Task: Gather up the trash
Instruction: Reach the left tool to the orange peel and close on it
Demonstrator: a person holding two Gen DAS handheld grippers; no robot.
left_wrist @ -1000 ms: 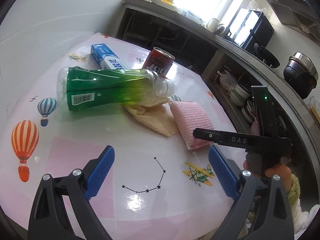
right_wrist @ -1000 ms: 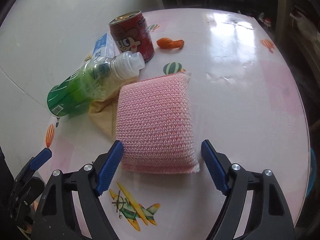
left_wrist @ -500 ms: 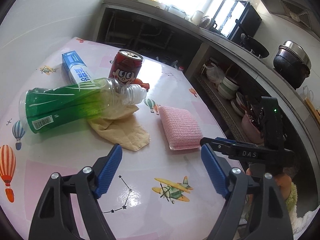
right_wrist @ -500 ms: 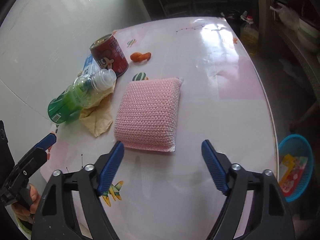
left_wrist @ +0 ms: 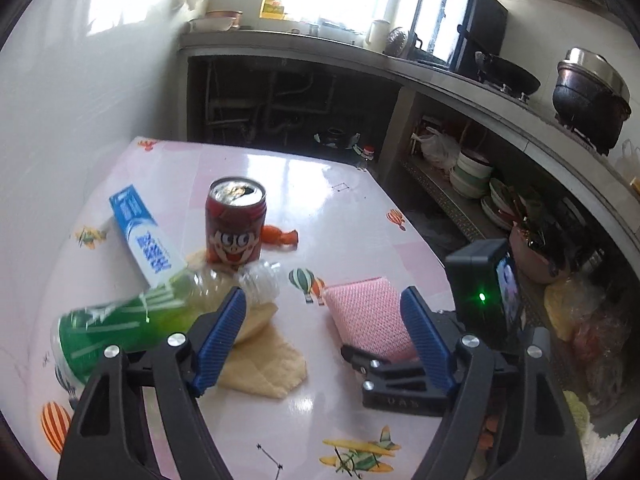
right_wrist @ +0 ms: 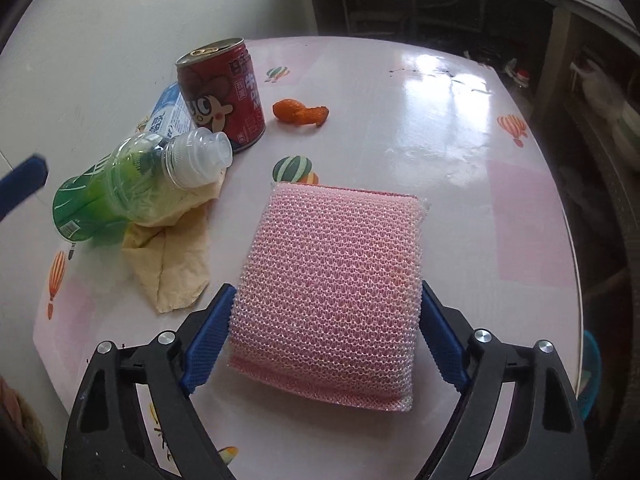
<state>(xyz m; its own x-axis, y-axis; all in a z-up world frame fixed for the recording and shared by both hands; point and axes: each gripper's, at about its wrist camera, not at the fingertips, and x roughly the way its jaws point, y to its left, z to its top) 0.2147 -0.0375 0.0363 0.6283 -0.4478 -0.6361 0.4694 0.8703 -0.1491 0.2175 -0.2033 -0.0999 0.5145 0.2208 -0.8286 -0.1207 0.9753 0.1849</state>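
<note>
A pink mesh sponge [right_wrist: 332, 288] lies flat on the pink table [right_wrist: 460, 168]. My right gripper [right_wrist: 326, 300] is open with its blue pads either side of the sponge's near end, touching or nearly touching it. My left gripper [left_wrist: 320, 316] is open and empty above the table, short of the litter. A green plastic bottle [left_wrist: 132, 320] lies on its side on a yellow cloth [left_wrist: 264, 356]. A red drink can [left_wrist: 235, 222] stands upright. A blue toothpaste box [left_wrist: 146, 246] and an orange scrap [left_wrist: 280, 236] lie near it.
The white wall [left_wrist: 80, 100] runs along the table's left side. A kitchen counter [left_wrist: 480, 92] with pots and a shelf of bowls [left_wrist: 472, 176] stands beyond the table. A blue basket [right_wrist: 592, 376] sits on the floor past the table's right edge.
My right gripper has moved forward, so its pads now flank the sponge. My left gripper has pulled back and tilted up, showing more of the kitchen.
</note>
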